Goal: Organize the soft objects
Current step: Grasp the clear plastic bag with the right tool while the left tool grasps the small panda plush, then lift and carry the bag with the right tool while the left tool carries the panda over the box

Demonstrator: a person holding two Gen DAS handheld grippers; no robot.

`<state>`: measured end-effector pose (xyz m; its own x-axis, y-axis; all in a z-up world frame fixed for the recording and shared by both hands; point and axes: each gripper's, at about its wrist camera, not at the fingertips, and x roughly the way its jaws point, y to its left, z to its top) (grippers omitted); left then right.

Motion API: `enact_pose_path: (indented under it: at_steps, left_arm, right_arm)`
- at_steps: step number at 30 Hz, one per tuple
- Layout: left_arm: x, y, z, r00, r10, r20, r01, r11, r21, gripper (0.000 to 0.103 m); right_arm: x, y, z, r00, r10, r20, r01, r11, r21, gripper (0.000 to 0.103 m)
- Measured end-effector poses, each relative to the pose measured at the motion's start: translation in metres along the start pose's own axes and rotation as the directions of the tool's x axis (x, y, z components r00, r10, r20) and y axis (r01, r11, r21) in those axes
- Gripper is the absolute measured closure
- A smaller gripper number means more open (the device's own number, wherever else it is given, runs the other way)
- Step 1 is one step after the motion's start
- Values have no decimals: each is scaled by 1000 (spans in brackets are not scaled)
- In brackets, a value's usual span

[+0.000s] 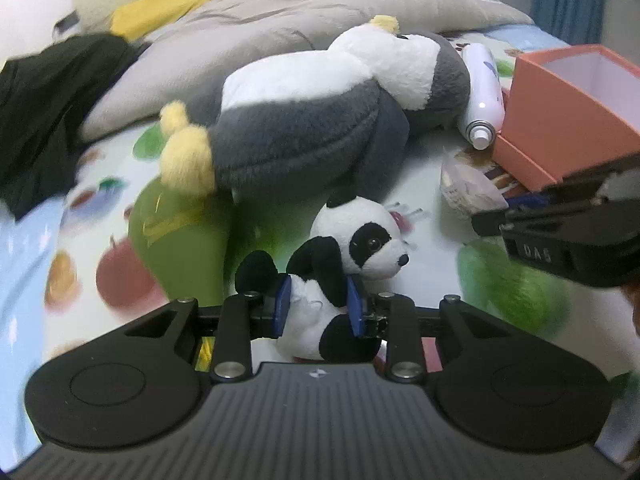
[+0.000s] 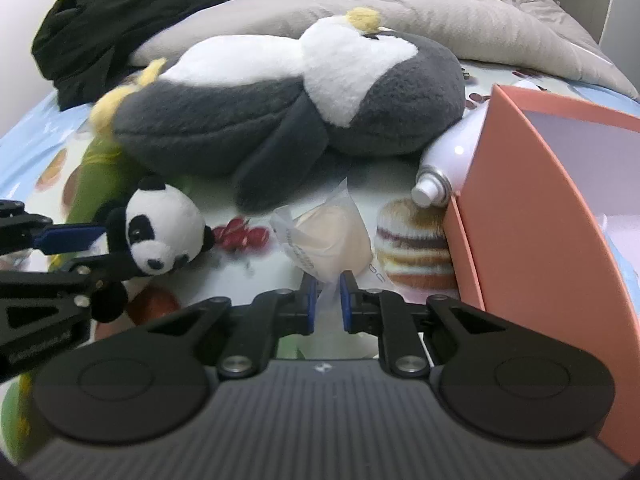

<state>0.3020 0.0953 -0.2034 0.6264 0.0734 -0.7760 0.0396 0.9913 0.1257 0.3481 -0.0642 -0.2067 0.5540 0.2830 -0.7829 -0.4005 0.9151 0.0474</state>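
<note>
A small black-and-white panda plush [image 1: 344, 268] sits between the blue pads of my left gripper [image 1: 320, 308], which is shut on its body. In the right wrist view the same panda [image 2: 160, 232] shows at the left, held by the left gripper [image 2: 80, 248]. My right gripper [image 2: 328, 300] is shut on the edge of a clear plastic bag holding a pale soft item [image 2: 332, 236]. A big grey-and-white penguin plush [image 1: 320, 120] [image 2: 288, 108] lies on its side behind both. An open salmon box [image 1: 568, 112] [image 2: 548, 220] stands at the right.
A white spray can [image 1: 484, 96] [image 2: 444, 164] lies between the penguin and the box. A grey duvet [image 1: 320, 4], a black garment [image 1: 48, 112] and a yellow cloth [image 1: 160, 8] lie at the back of the fruit-print bed sheet [image 1: 120, 280].
</note>
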Motion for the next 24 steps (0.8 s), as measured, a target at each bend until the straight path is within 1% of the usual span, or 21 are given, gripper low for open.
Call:
enact_pose_path:
  at_steps: [4, 7, 13, 18, 24]
  left_arm:
    - [-17, -3, -17, 1000, -16, -15, 15, 996, -89, 69]
    - [-29, -6, -30, 999, -22, -23, 19, 991, -135, 69]
    - [-54, -11, -55, 999, -44, -26, 37, 972, -234, 68]
    - [-74, -16, -71, 998, -63, -19, 55, 957, -285, 69]
    - [-89, -20, -82, 996, -85, -19, 74, 942, -328, 69]
  right_arm:
    - [-19, 3, -14, 1000, 12, -6, -12, 1000, -7, 87]
    - [-36, 4, -25, 1000, 24, -7, -24, 1000, -9, 87]
    - [-71, 9, -48, 999, 50, -1, -50, 999, -2, 87]
    - [-99, 11, -72, 999, 51, -4, -51, 999, 9, 87]
    - [-122, 6, -89, 999, 53, 3, -53, 998, 44, 87]
